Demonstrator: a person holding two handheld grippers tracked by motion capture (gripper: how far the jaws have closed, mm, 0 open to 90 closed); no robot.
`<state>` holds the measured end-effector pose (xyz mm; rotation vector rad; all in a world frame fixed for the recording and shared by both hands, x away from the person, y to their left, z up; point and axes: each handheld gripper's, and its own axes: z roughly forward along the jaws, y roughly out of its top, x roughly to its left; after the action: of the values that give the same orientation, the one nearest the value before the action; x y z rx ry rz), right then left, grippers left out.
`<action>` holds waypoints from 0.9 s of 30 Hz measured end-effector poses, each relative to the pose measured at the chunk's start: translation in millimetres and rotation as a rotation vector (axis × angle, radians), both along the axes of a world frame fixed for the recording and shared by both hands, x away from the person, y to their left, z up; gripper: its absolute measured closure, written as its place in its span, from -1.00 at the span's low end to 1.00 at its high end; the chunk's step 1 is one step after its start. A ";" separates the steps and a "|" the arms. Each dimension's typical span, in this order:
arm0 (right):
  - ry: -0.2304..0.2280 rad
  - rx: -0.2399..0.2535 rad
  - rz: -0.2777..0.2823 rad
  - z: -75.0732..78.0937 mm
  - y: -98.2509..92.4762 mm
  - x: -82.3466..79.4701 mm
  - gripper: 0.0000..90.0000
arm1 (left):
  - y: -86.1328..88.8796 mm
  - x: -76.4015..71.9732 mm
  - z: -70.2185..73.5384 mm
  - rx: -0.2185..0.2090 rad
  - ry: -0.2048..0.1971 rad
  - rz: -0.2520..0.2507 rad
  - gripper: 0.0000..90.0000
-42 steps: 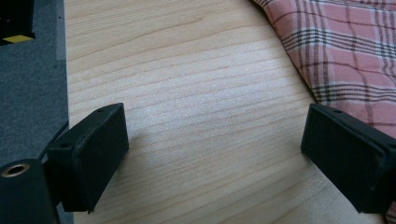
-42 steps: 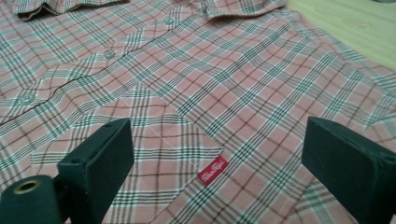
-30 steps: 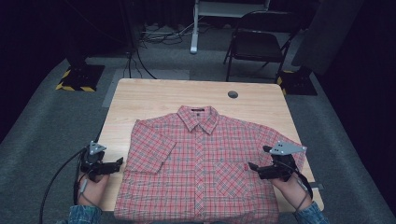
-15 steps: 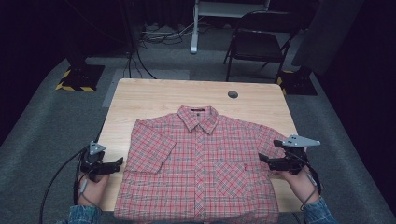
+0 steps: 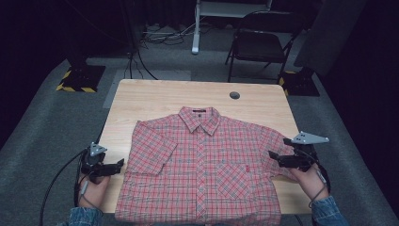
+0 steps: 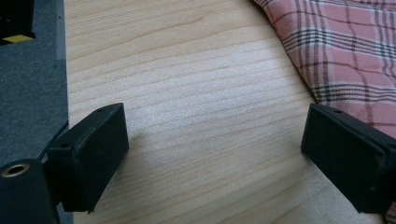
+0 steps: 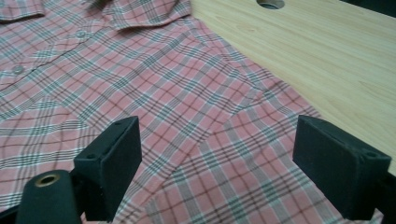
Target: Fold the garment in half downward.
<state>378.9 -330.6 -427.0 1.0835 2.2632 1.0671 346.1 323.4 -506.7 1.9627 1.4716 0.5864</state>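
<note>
Dark carpet and black drapes ring a pale wooden desk (image 5: pixel 155 101), on which a red plaid short-sleeved shirt (image 5: pixel 202 169) lies spread flat, buttoned front up, collar toward the far edge and hem at the near edge.

Nearest the person, the left gripper (image 5: pixel 117 165) hangs over bare wood just beside the shirt's sleeve, jaws wide apart with nothing between them; the left gripper view has only the sleeve's edge (image 6: pixel 336 51) at its right. The right gripper (image 5: pixel 273 157) hovers over the opposite sleeve (image 7: pixel 261 154). Its jaws have just been closing a little but remain wide, and the cloth lies below them, not pinched.

The step in hand looks like taking hold of both sleeves to begin folding. To do it well, each gripper should come down on the sleeve's outer hem, one jaw slipping beneath so both layers are caught, then close fully before lifting. The left one likely needs to move inward first.

Farther off, a cable hole (image 5: pixel 234 95) marks the desk's far side, with a folding chair (image 5: pixel 256 44) behind.
</note>
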 end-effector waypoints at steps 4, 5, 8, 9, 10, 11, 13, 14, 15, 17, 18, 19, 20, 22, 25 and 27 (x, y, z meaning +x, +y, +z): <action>0.000 -0.003 -0.022 3.2 -6.7 6.3 -0.65 | 0.0 0.0 0.0 0.000 0.000 0.000 -0.83; -0.001 -0.001 -0.026 3.7 -8.4 7.6 -0.65 | 0.0 0.0 0.0 0.000 0.000 0.000 -0.83; 0.003 -0.005 -0.037 4.2 -13.2 11.5 -0.65 | 0.0 0.0 0.0 0.000 0.000 0.000 -0.83; 0.003 -0.019 -0.042 5.3 -15.5 14.3 -0.65 | 0.0 0.0 0.0 0.000 0.000 0.000 -0.83; 0.003 -0.019 -0.042 5.3 -15.5 14.3 -0.65 | 0.0 0.0 0.0 0.000 0.000 0.000 -0.83; 0.006 -0.021 -0.043 6.0 -16.7 15.7 -0.65 | 0.0 0.0 0.0 0.000 0.000 0.000 -0.83; 0.010 -0.019 -0.051 6.5 -19.8 18.4 -0.63 | 0.0 -0.1 0.0 0.000 0.000 0.001 -0.83; 0.011 -0.017 -0.056 6.3 -21.9 20.0 -0.62 | 0.0 -0.1 0.0 0.000 0.000 0.001 -0.83; 0.013 -0.014 -0.061 6.0 -24.3 21.5 -0.61 | 0.0 -0.1 0.0 0.000 0.000 0.001 -0.83; 0.018 -0.012 -0.082 4.3 -31.8 25.9 -0.61 | 0.0 -0.1 0.0 0.000 0.000 0.001 -0.83; 0.018 -0.016 -0.089 3.6 -34.2 27.0 -0.61 | -0.1 -0.1 0.0 0.000 0.000 0.001 -0.83; 0.018 -0.016 -0.089 3.6 -34.2 27.0 -0.61 | -0.1 -0.1 0.0 0.000 0.000 0.001 -0.83; 0.018 -0.020 -0.095 2.9 -36.4 28.1 -0.61 | 0.0 -0.2 0.0 0.000 0.000 0.001 -0.83; 0.019 -0.024 -0.103 1.0 -41.3 30.2 -0.61 | 0.0 -0.2 0.0 0.000 0.000 0.001 -0.83; 0.023 -0.033 -0.118 -1.7 -47.2 32.7 -0.58 | -0.1 -0.2 0.0 0.000 0.000 0.001 -0.83; 0.032 -0.035 -0.115 -3.5 -50.7 33.9 -0.46 | -0.1 -0.3 0.0 0.000 0.000 0.002 -0.83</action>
<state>412.8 -381.3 -430.6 1.2082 2.2065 0.9670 345.8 323.3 -506.7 1.9618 1.4735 0.5870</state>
